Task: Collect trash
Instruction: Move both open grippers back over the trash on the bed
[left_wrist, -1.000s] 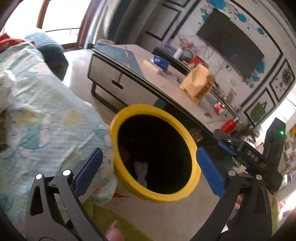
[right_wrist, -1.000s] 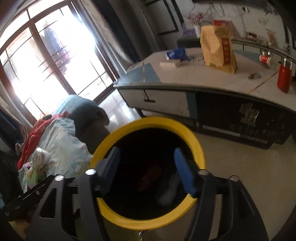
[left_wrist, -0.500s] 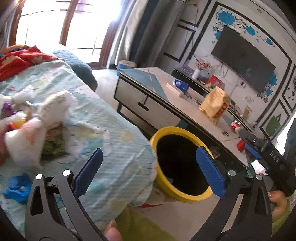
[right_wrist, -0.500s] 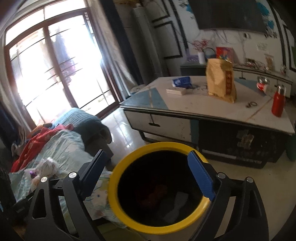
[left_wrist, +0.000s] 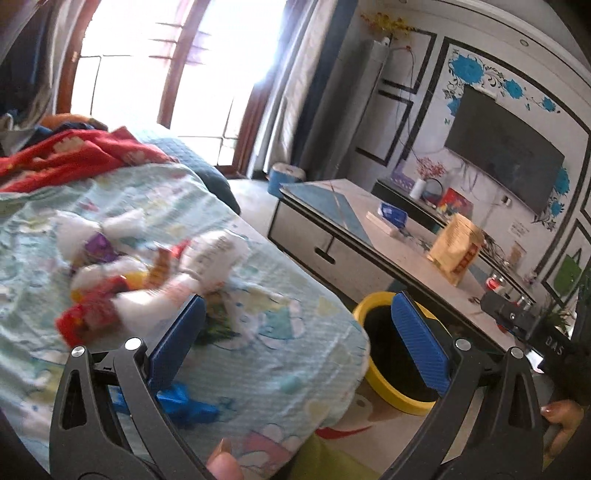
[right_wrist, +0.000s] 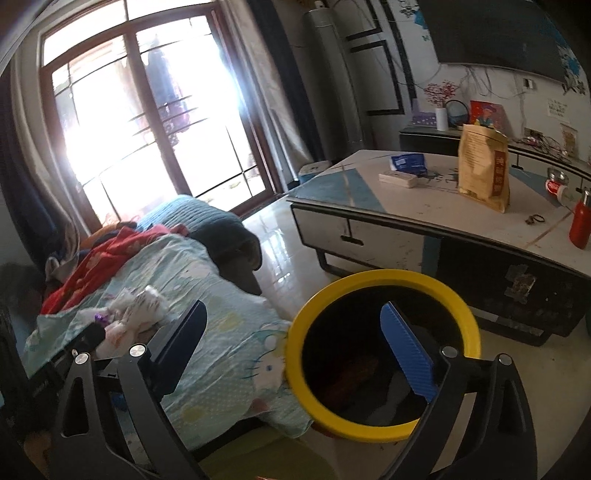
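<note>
A yellow-rimmed black trash bin (right_wrist: 384, 354) stands on the floor beside a bed; it also shows in the left wrist view (left_wrist: 397, 358). Some trash lies inside it. A blurred pile of trash (left_wrist: 147, 266), white crumpled paper and red, yellow and purple wrappers, lies on the light blue bedspread (left_wrist: 258, 350); it shows smaller in the right wrist view (right_wrist: 129, 317). A blue wrapper (left_wrist: 181, 402) lies near the left finger. My left gripper (left_wrist: 295, 343) is open and empty above the bed edge. My right gripper (right_wrist: 291, 354) is open and empty at the bin's rim.
A low coffee table (right_wrist: 443, 221) stands beyond the bin with a yellow paper bag (right_wrist: 484, 166), a blue packet, a white box and a red bottle (right_wrist: 580, 225). A red blanket (left_wrist: 74, 155) lies at the head of the bed. Bare tiled floor lies between bed and table.
Both grippers have pulled up and back from the bin and turned left toward the bed. The right gripper's jaws have opened wider. The trash pile has come into the left wrist view.
</note>
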